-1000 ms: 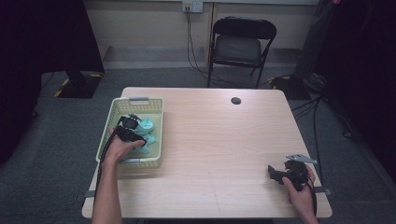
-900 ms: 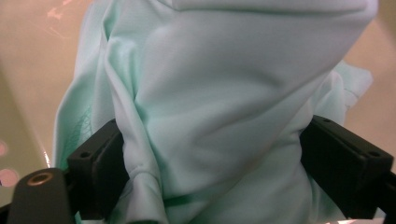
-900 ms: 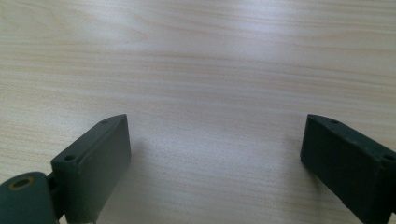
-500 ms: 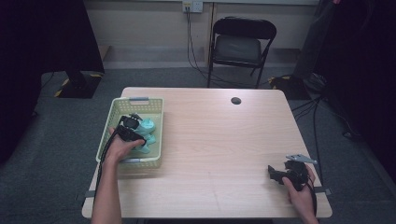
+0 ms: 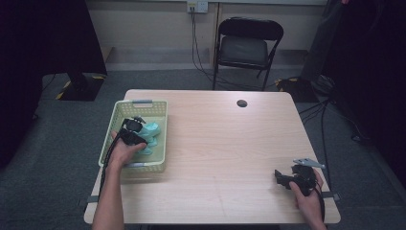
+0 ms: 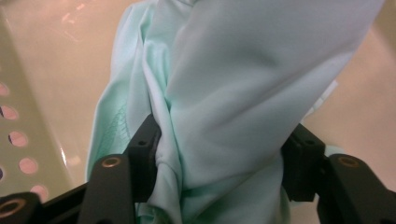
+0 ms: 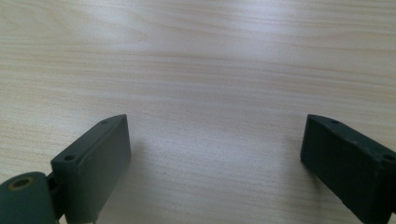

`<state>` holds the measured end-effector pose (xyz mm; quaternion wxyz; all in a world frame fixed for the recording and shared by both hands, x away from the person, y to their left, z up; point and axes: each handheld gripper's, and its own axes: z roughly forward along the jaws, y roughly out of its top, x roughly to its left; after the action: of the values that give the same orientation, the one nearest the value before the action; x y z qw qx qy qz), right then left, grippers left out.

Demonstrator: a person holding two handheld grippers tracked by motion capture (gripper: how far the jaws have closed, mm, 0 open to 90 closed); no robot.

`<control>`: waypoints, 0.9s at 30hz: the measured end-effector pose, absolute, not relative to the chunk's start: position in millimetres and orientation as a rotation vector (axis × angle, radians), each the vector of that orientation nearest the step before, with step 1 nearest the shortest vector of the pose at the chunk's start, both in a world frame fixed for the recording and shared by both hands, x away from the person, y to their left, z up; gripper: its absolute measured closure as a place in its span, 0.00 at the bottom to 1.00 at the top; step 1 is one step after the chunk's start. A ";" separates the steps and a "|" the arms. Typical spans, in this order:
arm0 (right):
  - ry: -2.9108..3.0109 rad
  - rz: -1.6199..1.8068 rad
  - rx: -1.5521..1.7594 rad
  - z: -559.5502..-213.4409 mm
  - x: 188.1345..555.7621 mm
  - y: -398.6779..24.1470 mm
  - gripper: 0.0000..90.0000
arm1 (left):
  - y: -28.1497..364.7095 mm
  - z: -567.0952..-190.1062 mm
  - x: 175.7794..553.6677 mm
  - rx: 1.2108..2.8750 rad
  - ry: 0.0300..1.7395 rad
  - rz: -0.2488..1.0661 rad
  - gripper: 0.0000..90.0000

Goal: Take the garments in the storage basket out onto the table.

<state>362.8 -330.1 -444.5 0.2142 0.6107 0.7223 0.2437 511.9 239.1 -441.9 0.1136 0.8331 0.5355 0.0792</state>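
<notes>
A mint-green cloth (image 5: 152,130) lies bunched in a pale green perforated basket (image 5: 143,103) on the left of the wooden table (image 5: 220,139). My left gripper (image 5: 138,125) reaches down into the basket. Its jaws have just been closing, and in the left gripper view both black pads (image 6: 147,140) press into a fold of the cloth (image 6: 243,70), with the basket wall (image 6: 18,116) behind. My right gripper (image 5: 280,176) rests near the table's front right corner. It is open (image 7: 215,140) over bare wood, with nothing between its fingers.
A small black round object (image 5: 242,103) lies at the table's far edge. A black folding chair (image 5: 249,45) stands behind the table, and cables run across the floor at the right. Bare wood stretches between the basket and the right hand.
</notes>
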 end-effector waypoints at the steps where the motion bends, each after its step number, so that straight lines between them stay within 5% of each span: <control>1: 2.004 0.676 1.694 -444.5 362.8 -330.1 0.08 | 238.6 -441.7 511.8 2.448 1.565 0.235 0.48; 27: 2.004 0.676 1.695 -444.4 362.9 -330.1 0.08 | 241.6 -433.7 509.8 2.426 1.543 0.223 0.65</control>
<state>362.9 -330.1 -444.4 0.2141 0.6108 0.7223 0.2436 509.8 241.6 -433.7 0.1284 0.8343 0.5307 0.0768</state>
